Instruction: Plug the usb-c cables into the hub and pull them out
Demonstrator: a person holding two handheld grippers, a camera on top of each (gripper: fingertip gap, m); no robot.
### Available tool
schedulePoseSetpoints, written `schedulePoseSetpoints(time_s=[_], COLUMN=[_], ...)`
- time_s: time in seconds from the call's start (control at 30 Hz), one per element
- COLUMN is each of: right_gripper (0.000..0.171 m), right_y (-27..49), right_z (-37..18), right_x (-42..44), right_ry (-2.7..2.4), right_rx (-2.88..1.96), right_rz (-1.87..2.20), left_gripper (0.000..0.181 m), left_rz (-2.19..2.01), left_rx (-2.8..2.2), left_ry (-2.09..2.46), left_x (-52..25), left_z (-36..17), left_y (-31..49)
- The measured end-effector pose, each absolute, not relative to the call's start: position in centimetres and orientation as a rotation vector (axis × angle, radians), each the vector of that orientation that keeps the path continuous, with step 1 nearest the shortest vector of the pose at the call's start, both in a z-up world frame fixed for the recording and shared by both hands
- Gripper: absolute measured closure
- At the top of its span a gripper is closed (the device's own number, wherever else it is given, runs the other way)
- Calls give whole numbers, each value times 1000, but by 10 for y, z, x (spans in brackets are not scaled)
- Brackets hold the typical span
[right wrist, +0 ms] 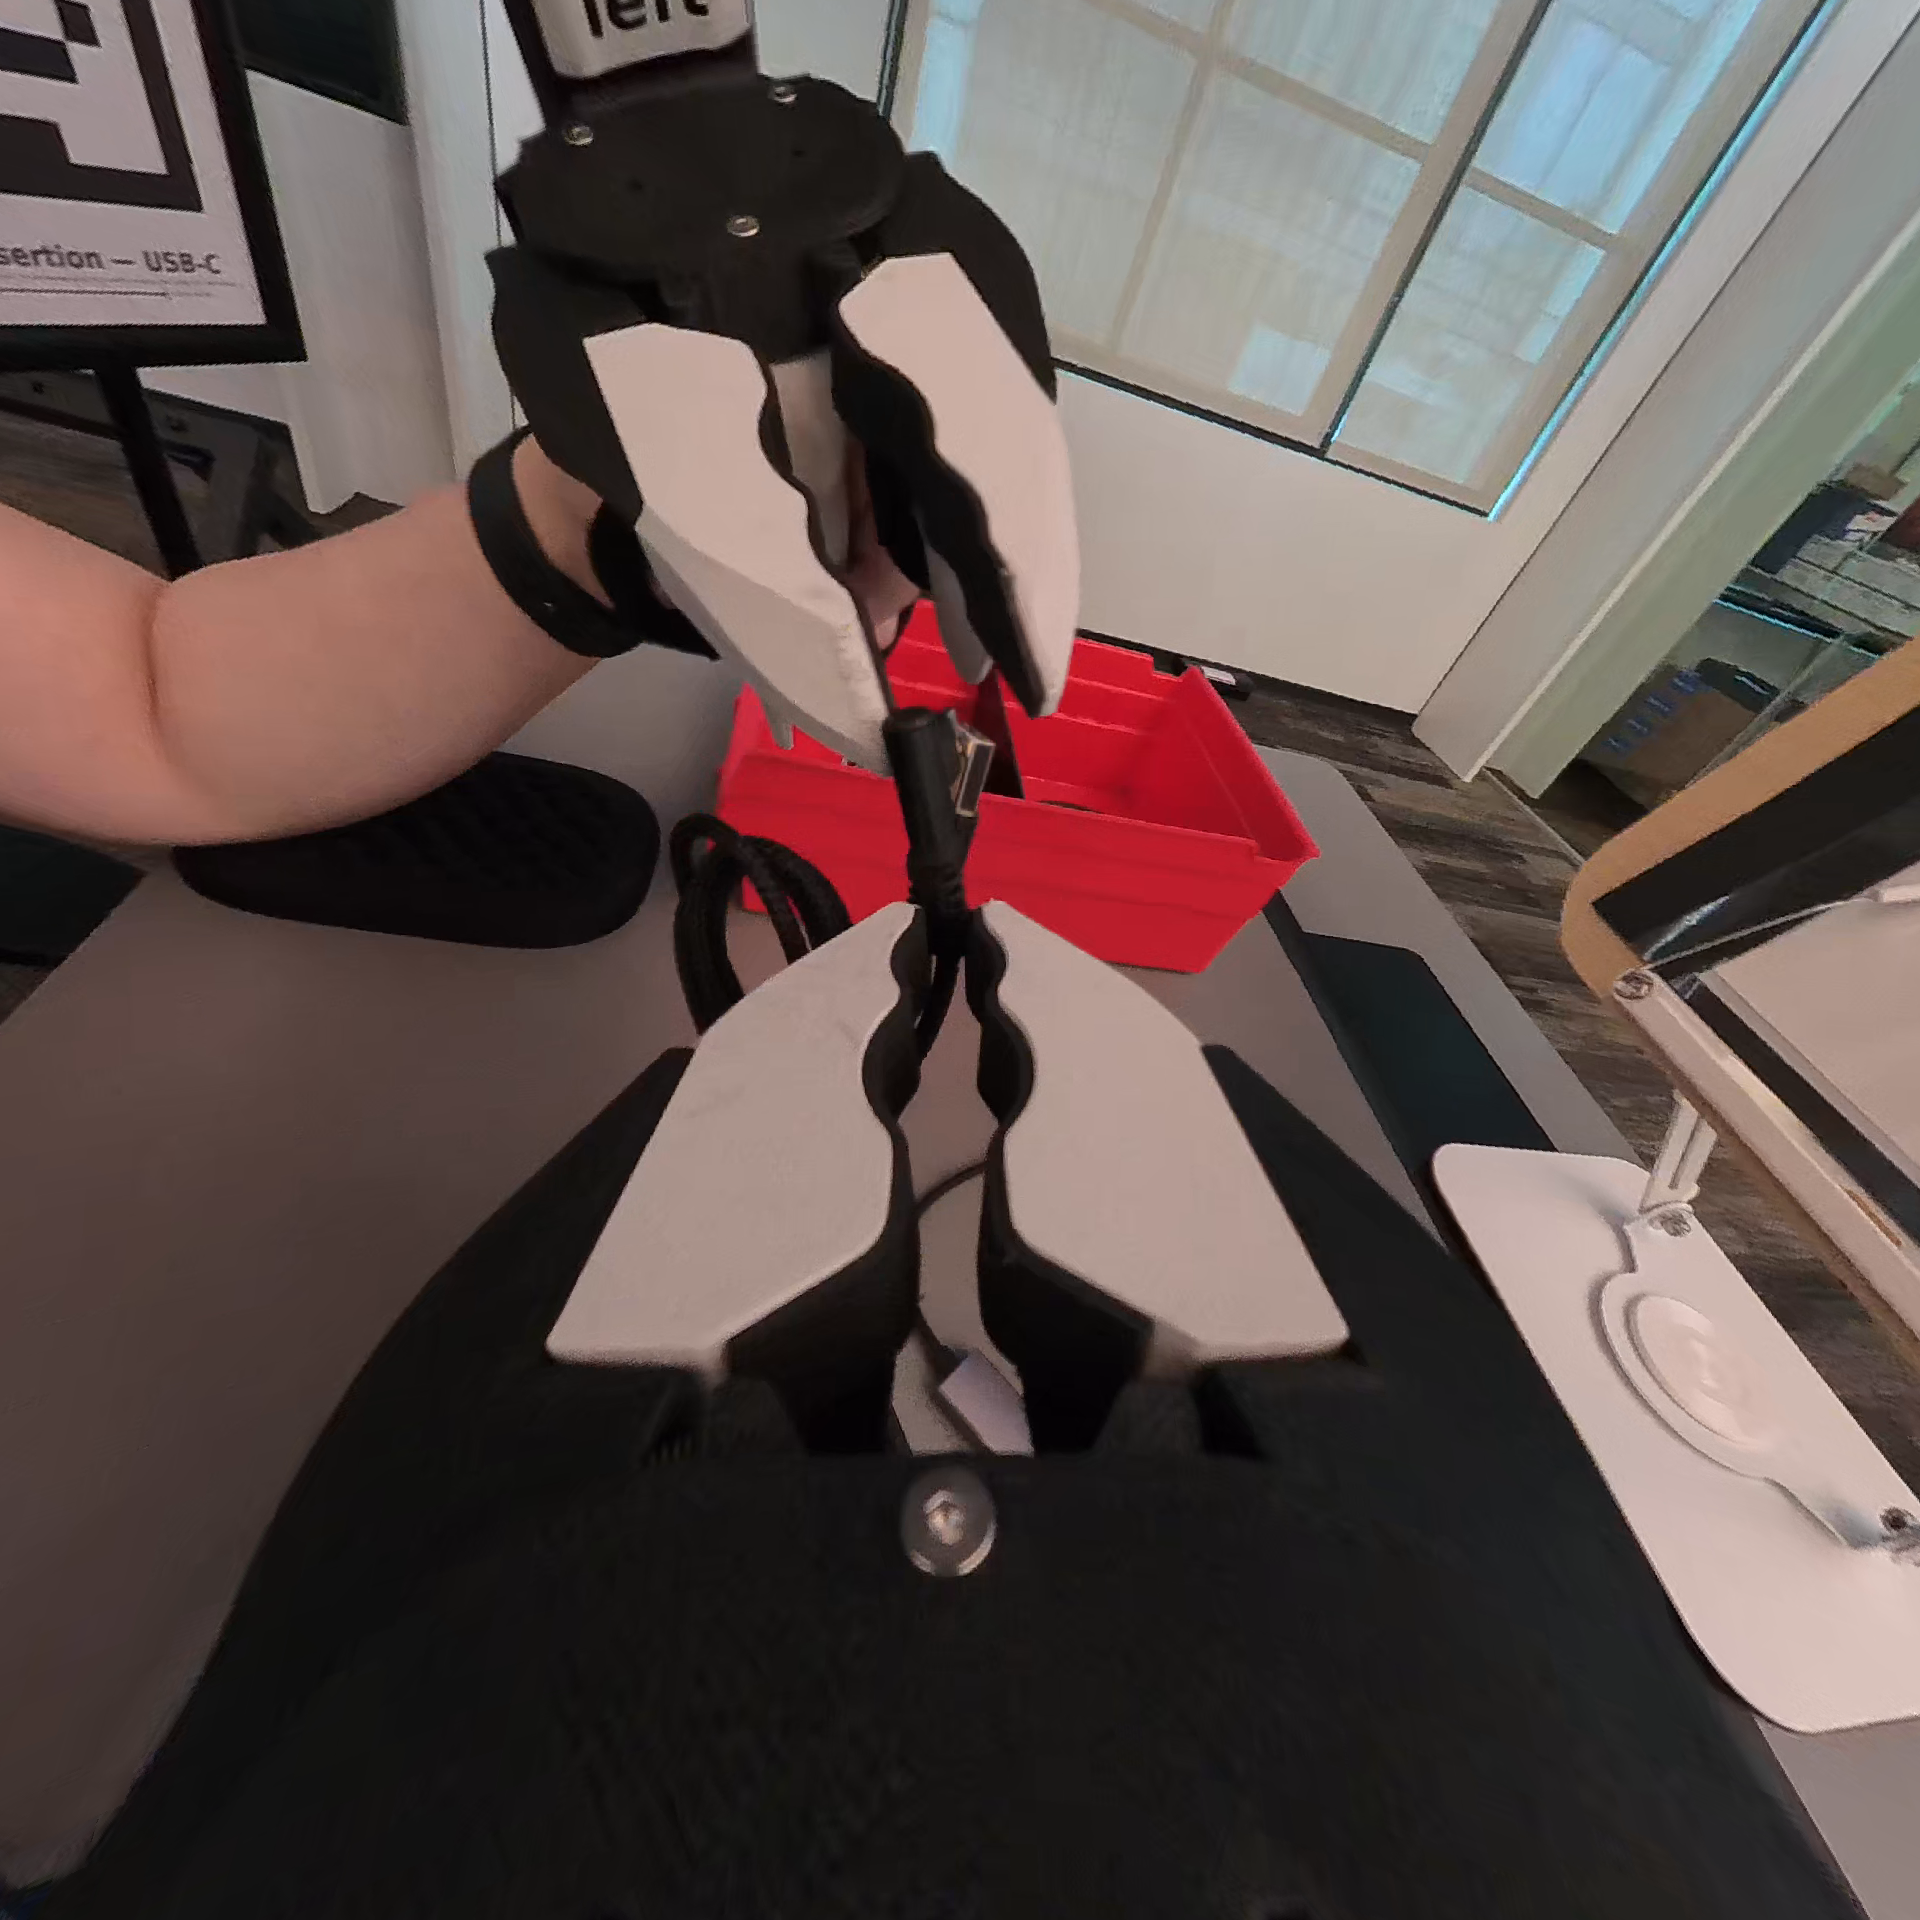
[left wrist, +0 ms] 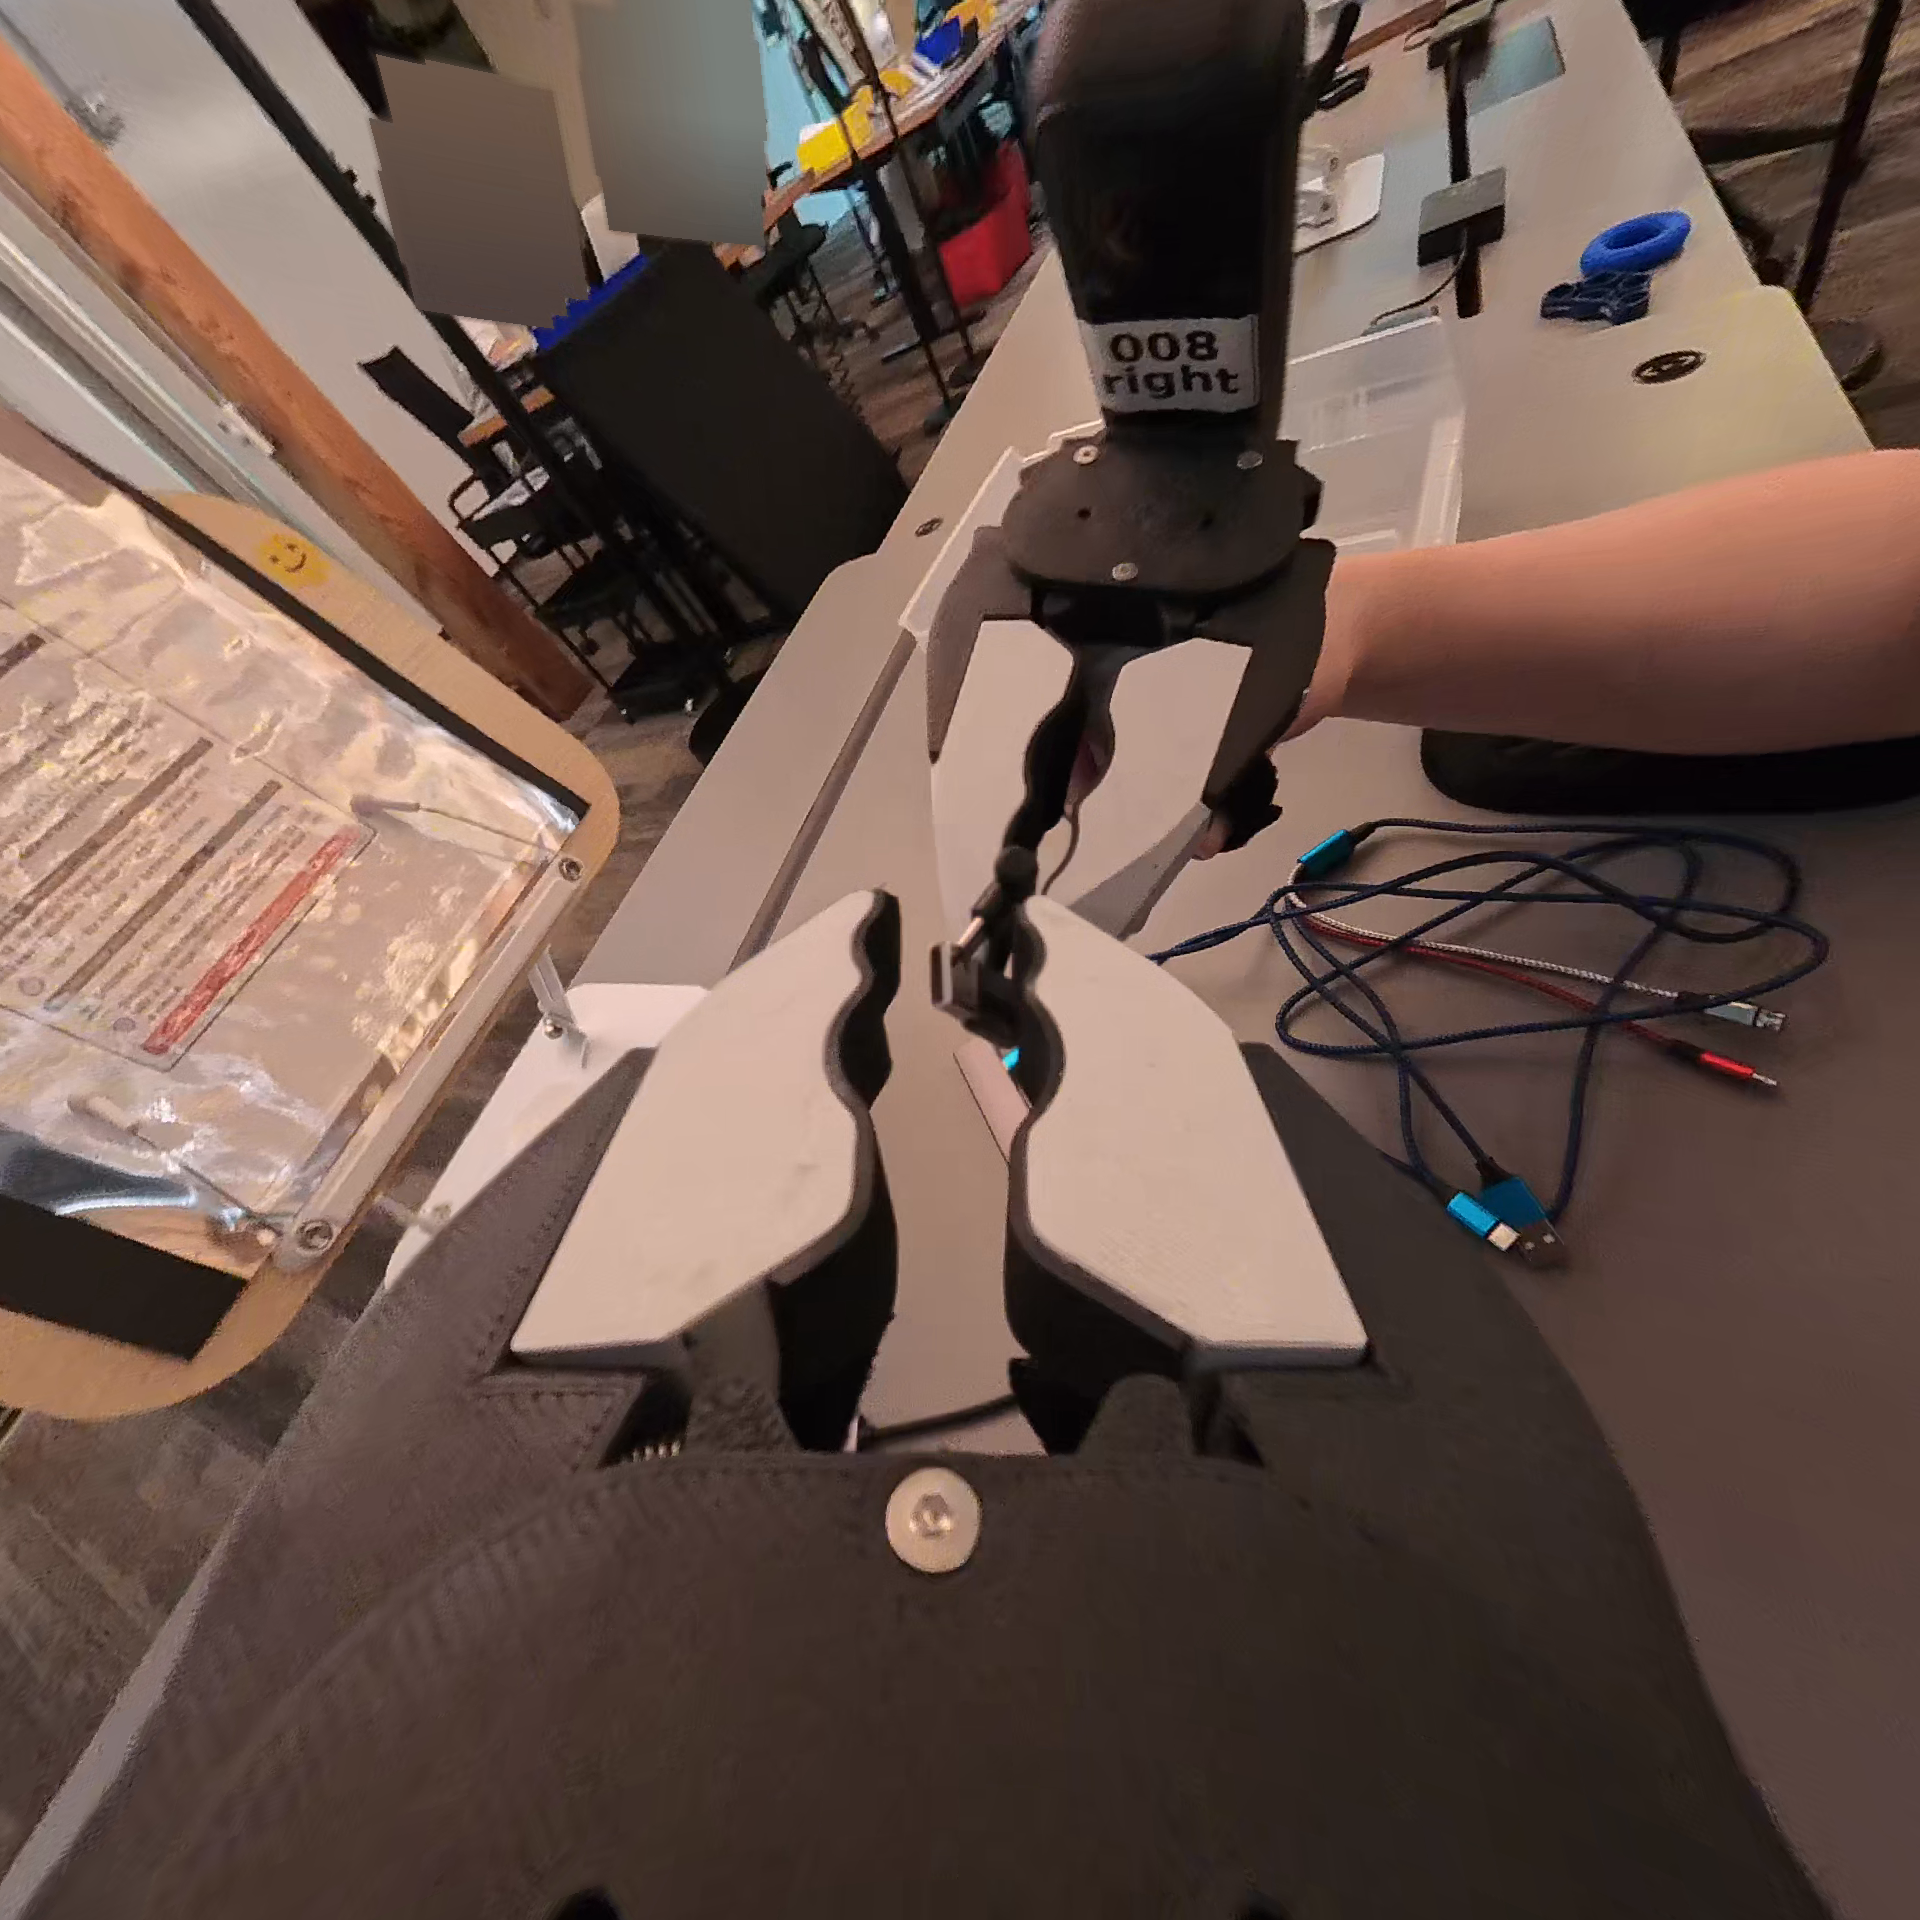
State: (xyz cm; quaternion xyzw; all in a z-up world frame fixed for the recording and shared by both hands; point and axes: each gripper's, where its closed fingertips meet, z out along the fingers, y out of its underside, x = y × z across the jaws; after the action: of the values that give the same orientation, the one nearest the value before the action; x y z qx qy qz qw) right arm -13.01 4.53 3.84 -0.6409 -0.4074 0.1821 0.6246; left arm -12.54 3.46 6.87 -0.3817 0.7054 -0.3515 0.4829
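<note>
My left gripper [left wrist: 956, 906] is shut on a thin grey hub [left wrist: 985, 1091], held on edge between its white fingers. In the right wrist view the hub [right wrist: 816, 436] shows between that gripper's pads. My right gripper [right wrist: 948, 914] faces it, shut on a black braided cable [right wrist: 940, 987] just behind the black plug [right wrist: 923, 805]. The plug stands right at the left gripper's fingertips. A small metal-ended connector [left wrist: 951, 982] sits beside it. I cannot tell whether the plug is seated in the hub. Both grippers are held above the grey table.
A red bin [right wrist: 1091, 862] stands behind the grippers, with a black wrist pad [right wrist: 416, 852] to its left. A tangle of blue and red cables [left wrist: 1538, 987] lies on the table. A white stand base [right wrist: 1662, 1403] and a framed board [left wrist: 260, 883] stand to one side. The grippers are tip to tip, or close to it.
</note>
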Motion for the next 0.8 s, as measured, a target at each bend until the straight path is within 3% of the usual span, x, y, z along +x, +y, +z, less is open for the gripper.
schedulePoseSetpoints(time_s=[0.07,0.23,0.37,0.8], right_gripper=[165,164,150,160], right_y=[45,44,40,47], right_z=[36,32,56,59], right_x=[-131,-134,-133,-132], right_ry=[-948,-965,-888,-818], right_rx=[-1471,-1469,-1365,-1347], right_rz=[413,443,450,460], left_gripper=[174,175,176,176], left_rz=[-870,-895,-847,-854], left_rx=[-892,-912,-943,-959], left_ry=[1753,1797,1784,1771], left_x=[-127,-129,-128,-125], left_z=[65,60,59,60], left_y=[30,30,37,37])
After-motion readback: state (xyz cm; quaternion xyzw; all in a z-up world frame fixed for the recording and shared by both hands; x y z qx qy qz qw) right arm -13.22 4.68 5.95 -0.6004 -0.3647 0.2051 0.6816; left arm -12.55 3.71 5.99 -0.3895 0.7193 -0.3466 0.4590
